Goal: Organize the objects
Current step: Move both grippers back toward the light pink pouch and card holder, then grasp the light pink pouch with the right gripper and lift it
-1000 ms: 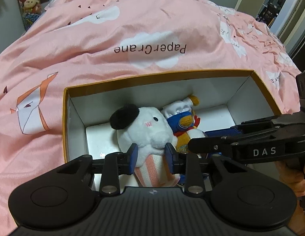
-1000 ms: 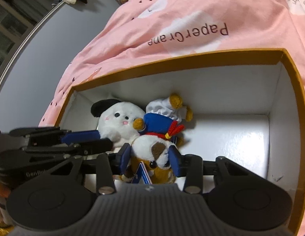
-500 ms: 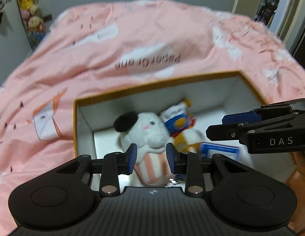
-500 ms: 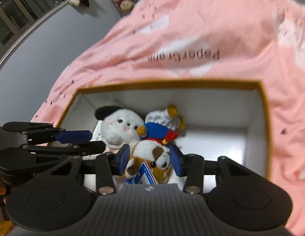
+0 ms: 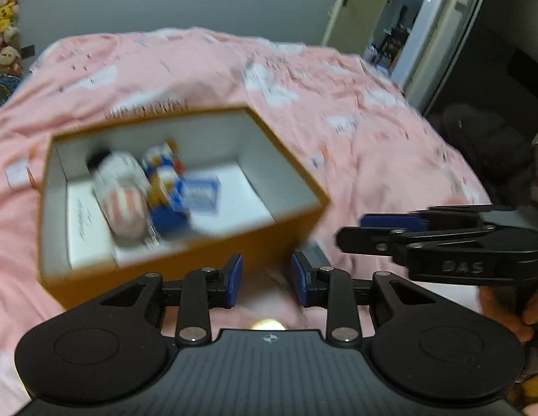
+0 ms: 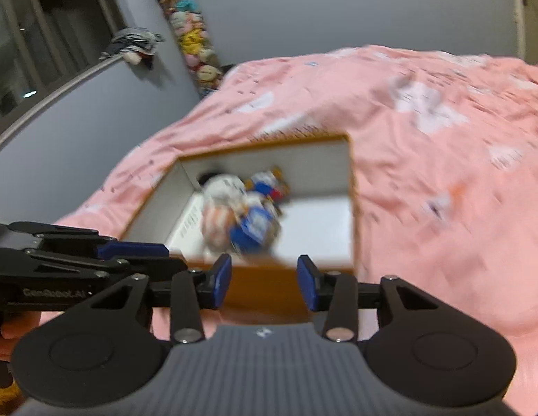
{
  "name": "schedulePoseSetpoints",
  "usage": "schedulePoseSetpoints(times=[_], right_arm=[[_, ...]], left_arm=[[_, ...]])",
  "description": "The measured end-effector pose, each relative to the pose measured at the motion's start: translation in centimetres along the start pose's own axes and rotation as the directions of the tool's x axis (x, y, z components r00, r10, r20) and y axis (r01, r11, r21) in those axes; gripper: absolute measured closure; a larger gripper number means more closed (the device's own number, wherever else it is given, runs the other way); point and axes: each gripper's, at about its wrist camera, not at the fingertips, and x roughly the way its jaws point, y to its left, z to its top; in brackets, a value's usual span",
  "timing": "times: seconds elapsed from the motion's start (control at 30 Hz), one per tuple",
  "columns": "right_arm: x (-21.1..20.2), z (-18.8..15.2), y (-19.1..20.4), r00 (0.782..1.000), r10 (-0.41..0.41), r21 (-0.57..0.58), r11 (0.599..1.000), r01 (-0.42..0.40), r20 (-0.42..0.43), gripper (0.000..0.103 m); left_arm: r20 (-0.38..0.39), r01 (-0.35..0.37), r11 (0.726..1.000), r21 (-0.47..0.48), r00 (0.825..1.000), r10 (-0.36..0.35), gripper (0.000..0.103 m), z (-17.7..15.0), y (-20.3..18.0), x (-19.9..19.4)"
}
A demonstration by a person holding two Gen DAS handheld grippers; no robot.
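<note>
Here, a pink bed (image 5: 338, 131) fills my view. At ten o'clock on it sits an orange box (image 5: 185, 270), open-topped so toys drop in; a white plush (image 5: 123, 194) and smaller toys, blurred, lie huddled inside. My left hand-held gripper (image 5: 267, 279) and right hand-held gripper (image 6: 265, 284) are both released, empty, near the box's front wall.
</note>
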Motion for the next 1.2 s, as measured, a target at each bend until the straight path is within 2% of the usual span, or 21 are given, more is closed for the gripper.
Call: schedulePoseSetpoints(times=[0.13,0.27,0.37,0.43,0.53,0.6,0.73,0.8,0.87,1.0,1.07,1.13,1.2], right_arm=[[-1.3,-4.2,-1.2,0.996,-0.047,0.082,0.995,0.054,-0.078,0.060],[-1.2,-7.7,-1.3,0.982,-0.104,0.089,0.989,0.119,-0.160,0.065],[-0.8,-9.5,-1.2,0.971,-0.100,0.102,0.987,0.125,-0.217,0.070],[-0.8,-10.5,-1.2,0.962,-0.111,0.089,0.987,0.137,-0.250,0.070],[-0.4,-11.6,-0.8,0.943,-0.112,0.062,0.989,0.138,-0.313,0.072],[0.2,-12.5,-0.5,0.921,-0.104,0.041,0.991,0.129,-0.376,0.072],[1.1,-14.1,0.1,0.875,-0.120,-0.032,0.992,0.118,-0.469,0.072],[1.4,-14.6,0.4,0.861,-0.124,-0.066,0.992,0.105,-0.493,0.072],[1.4,-14.6,0.3,0.865,-0.121,-0.066,0.993,0.102,-0.486,0.072],[0.8,-13.7,0.2,0.903,-0.100,-0.050,0.995,0.087,-0.417,0.072],[0.9,-13.3,0.4,0.913,-0.080,-0.052,0.997,0.064,-0.400,0.072],[1.4,-12.9,0.4,0.917,-0.069,-0.050,0.997,0.053,-0.393,0.071],[2.2,-12.6,0.4,0.916,-0.055,-0.039,0.998,0.043,-0.398,0.059]], left_arm=[[-0.086,0.003,1.000,-0.013,0.996,-0.004,0.068,-3.3,-1.2,1.7],[-0.145,-0.017,0.999,-0.036,0.989,0.011,0.068,-5.7,-1.7,2.5],[-0.199,-0.019,0.998,-0.065,0.980,0.006,0.068,-7.3,-1.8,2.8],[-0.268,-0.046,0.998,-0.051,0.963,0.031,0.068,-8.3,-2.2,3.5],[-0.342,-0.045,0.999,-0.023,0.939,0.034,0.069,-9.6,-2.8,4.1],[-0.393,-0.037,0.999,-0.007,0.919,0.032,0.069,-10.2,-3.2,4.6],[-0.530,0.028,1.000,-0.001,0.847,-0.024,0.074,-12.6,-4.0,6.4],[-0.553,0.038,0.999,0.019,0.833,-0.021,0.074,-13.1,-4.3,6.9],[-0.532,0.037,0.999,0.037,0.847,-0.012,0.074,-12.9,-4.3,6.7],[-0.413,0.018,1.000,0.007,0.911,-0.013,0.074,-12.0,-3.2,5.3],[-0.347,0.014,1.000,0.004,0.938,-0.012,0.074,-11.4,-2.8,4.5],[-0.313,0.013,1.000,0.008,0.950,-0.010,0.074,-10.9,-2.5,4.1],[-0.304,-0.001,1.000,-0.009,0.953,-0.002,0.074,-10.7,-2.2,4.2]])
